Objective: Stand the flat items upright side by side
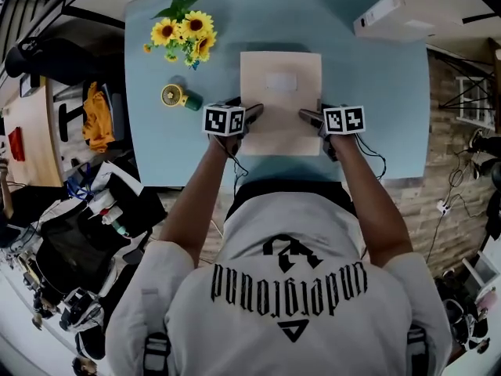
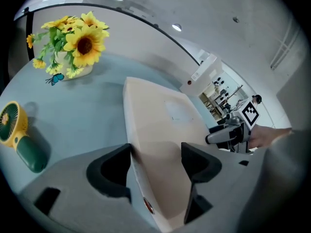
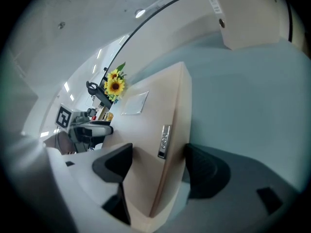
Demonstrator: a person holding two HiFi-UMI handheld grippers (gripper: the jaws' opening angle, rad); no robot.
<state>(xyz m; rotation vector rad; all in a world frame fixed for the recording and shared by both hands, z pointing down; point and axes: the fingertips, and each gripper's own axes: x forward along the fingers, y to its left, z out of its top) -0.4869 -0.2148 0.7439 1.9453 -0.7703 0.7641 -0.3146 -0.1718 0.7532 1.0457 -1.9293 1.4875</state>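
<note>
A flat beige book-like item [image 1: 280, 92] lies face up on the light blue table [image 1: 376, 116]. My left gripper [image 1: 252, 114] sits at its near left edge and my right gripper [image 1: 308, 117] at its near right edge, both pointing inward and down. In the left gripper view the item [image 2: 160, 130] runs between the open jaws of the left gripper [image 2: 155, 161], its side face by the left pad. In the right gripper view the item's edge [image 3: 167, 130], with a small silver label, lies between the open jaws of the right gripper [image 3: 155, 166].
A vase of sunflowers [image 1: 185, 34] and a small yellow and green hand fan [image 1: 178, 97] stand left of the item. A long white box [image 1: 387, 12] lies at the table's far right corner. A chair with orange cloth [image 1: 98, 116] stands beyond the table's left edge.
</note>
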